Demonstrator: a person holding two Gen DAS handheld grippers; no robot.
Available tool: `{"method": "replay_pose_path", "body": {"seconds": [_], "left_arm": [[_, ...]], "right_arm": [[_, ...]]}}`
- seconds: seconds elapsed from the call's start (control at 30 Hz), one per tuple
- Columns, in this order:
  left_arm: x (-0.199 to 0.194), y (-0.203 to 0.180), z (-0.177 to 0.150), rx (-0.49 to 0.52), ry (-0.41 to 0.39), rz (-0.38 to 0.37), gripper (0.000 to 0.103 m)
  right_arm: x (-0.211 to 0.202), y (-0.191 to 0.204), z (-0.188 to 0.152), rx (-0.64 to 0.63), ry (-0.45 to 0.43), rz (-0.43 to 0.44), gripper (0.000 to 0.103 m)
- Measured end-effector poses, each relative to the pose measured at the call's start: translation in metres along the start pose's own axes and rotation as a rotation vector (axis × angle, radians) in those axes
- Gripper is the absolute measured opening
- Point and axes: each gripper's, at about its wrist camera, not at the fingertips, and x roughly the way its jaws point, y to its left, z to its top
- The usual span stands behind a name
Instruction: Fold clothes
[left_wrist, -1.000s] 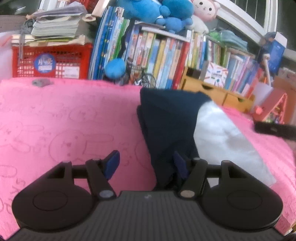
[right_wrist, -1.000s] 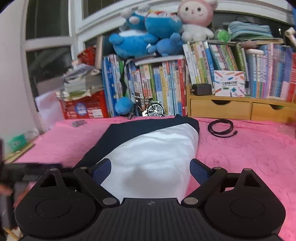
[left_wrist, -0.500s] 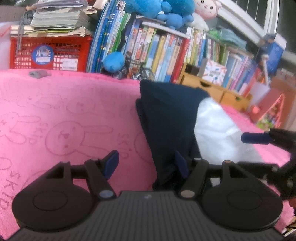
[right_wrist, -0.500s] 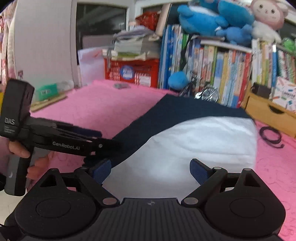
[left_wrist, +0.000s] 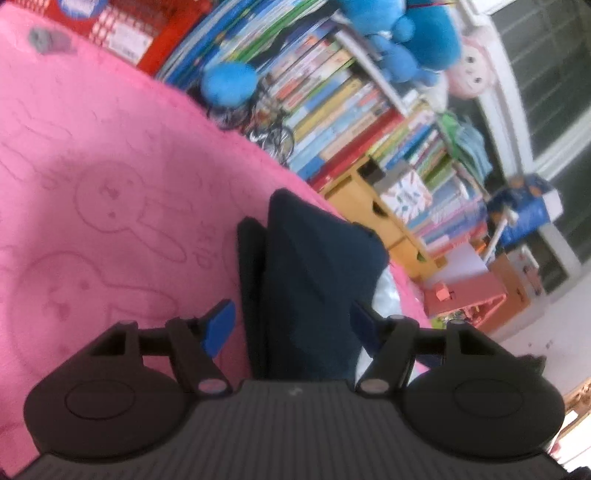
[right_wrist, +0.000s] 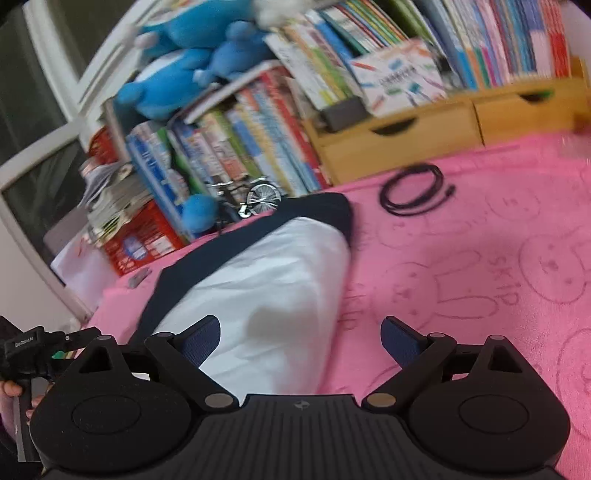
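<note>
Both views have tilted, and the garment's (left_wrist: 314, 280) navy edge seemingly now rises between the left jaws.

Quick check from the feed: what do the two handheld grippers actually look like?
Both match: the left gripper and right gripper have a matte black ribbed body, two round black discs, black linkage arms with silver pivot pins, and blue finger pads. Seen from the right wrist, the left unit's black handle carries small white lettering.

Navy and white garment (right_wrist: 273, 280) on a pink blanket (right_wrist: 480, 258) embossed with rabbit outlines, black coiled cable (right_wrist: 413, 188), blue plush toys (right_wrist: 184, 74), red basket (right_wrist: 140, 240), black grippers with blue pads (left_wrist: 218, 325)
</note>
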Motion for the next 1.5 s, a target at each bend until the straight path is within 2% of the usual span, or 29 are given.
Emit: {"method": "replay_pose_path", "body": {"seconds": [0.1,0.17,0.23,0.3,0.37,0.5,0.6,0.7,0.83,0.97,1.03,1.17,1.4,1.5], "left_arm": [[0.019,-0.001,0.000,0.007,0.028,0.008,0.069],[0.032,-0.001,0.000,0.012,0.046,0.013,0.067],[0.040,-0.001,-0.001,0.025,0.055,0.022,0.060],[0.045,-0.002,0.001,0.050,0.052,0.015,0.050],[0.049,-0.006,0.005,0.082,0.048,0.010,0.044],[0.053,-0.015,0.015,0.127,0.020,0.051,0.043],[0.043,-0.023,0.007,0.205,-0.014,0.114,0.045],[0.022,-0.037,-0.015,0.333,-0.064,0.173,0.053],[-0.014,-0.059,-0.052,0.524,-0.141,0.245,0.063],[-0.048,-0.073,-0.088,0.638,-0.164,0.222,0.073],[-0.052,-0.078,-0.106,0.665,-0.153,0.239,0.074],[-0.048,-0.080,-0.138,0.689,-0.112,0.320,0.074],[-0.036,-0.081,-0.159,0.612,-0.043,0.379,0.074],[-0.032,-0.083,-0.167,0.646,-0.047,0.418,0.074]], "right_arm": [[0.015,-0.015,-0.001,0.041,0.019,0.024,0.094],[0.024,-0.026,-0.002,0.068,0.032,0.039,0.089],[0.035,-0.031,-0.002,0.089,0.043,0.066,0.071],[0.047,-0.026,0.000,0.092,0.043,0.101,0.064],[0.059,-0.023,0.009,0.092,0.038,0.102,0.064],[0.081,-0.021,0.028,0.098,0.030,0.093,0.064],[0.082,-0.021,0.031,0.089,0.026,0.068,0.066],[0.057,-0.009,0.016,-0.036,0.025,0.032,0.077],[0.022,0.007,-0.004,-0.203,0.023,-0.017,0.083],[-0.026,0.028,-0.039,-0.378,0.006,-0.016,0.087],[-0.047,0.037,-0.057,-0.445,0.006,-0.022,0.090],[-0.067,0.051,-0.091,-0.501,0.021,-0.028,0.094],[-0.064,0.061,-0.118,-0.493,0.002,-0.093,0.096],[-0.060,0.064,-0.125,-0.483,-0.013,-0.121,0.097]]}}
